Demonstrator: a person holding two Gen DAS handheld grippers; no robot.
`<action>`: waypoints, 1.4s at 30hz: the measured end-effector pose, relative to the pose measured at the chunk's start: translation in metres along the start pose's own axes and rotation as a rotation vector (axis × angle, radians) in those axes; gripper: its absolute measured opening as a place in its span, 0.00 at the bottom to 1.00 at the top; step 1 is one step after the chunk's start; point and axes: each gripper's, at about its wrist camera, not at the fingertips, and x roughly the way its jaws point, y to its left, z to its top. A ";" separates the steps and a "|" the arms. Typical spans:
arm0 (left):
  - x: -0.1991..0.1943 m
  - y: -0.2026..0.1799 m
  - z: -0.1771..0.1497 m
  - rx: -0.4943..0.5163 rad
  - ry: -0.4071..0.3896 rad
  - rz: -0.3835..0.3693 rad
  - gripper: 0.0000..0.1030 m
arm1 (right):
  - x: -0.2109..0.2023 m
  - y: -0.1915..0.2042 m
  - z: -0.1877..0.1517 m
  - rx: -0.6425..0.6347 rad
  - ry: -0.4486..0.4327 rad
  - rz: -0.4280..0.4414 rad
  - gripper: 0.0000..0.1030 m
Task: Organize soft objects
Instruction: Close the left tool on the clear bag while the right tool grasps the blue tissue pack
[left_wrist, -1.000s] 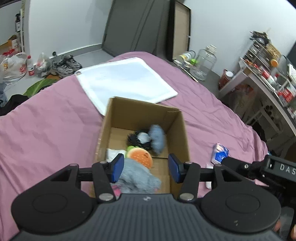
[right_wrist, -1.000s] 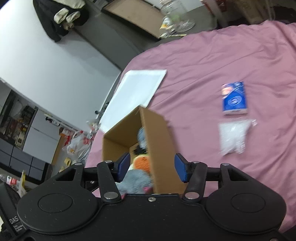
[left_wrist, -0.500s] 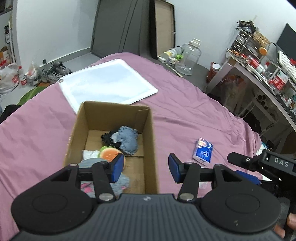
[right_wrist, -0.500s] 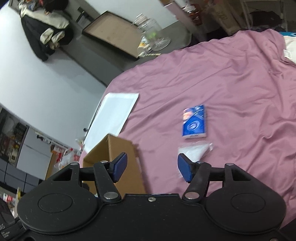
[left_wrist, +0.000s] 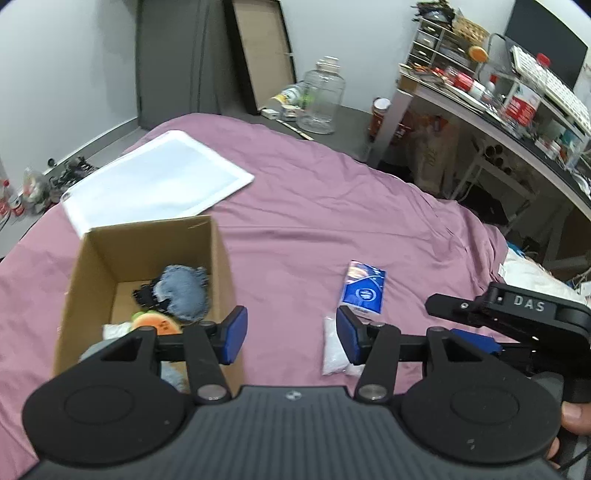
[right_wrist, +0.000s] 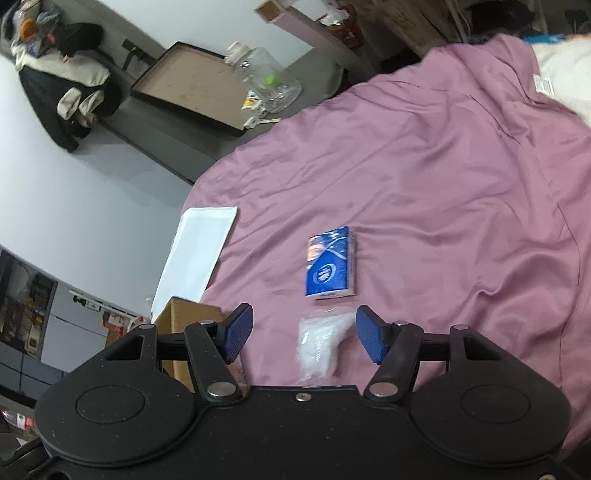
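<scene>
Lying lengthwise away: tissue pack (right_wrist: 330, 266), approx.

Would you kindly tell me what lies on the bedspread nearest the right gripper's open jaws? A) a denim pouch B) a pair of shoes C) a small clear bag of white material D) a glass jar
C: the small clear bag lies between the right gripper's open jaws, with the blue tissue pack just beyond it.

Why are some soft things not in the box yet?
Two are left out on the purple bedsheet: a blue tissue pack and a small clear bag of white stuff, lying right of the cardboard box. Both hand-held grippers are open and empty.
</scene>
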 end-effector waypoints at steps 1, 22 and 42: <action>0.003 -0.003 0.000 0.005 0.002 0.000 0.50 | 0.002 -0.004 0.002 0.007 0.002 0.002 0.60; 0.094 -0.062 -0.014 0.089 0.186 -0.033 0.57 | 0.040 -0.066 0.029 0.110 0.044 0.064 0.60; 0.137 -0.046 -0.033 0.048 0.250 -0.069 0.50 | 0.086 -0.059 0.026 0.090 0.142 0.123 0.59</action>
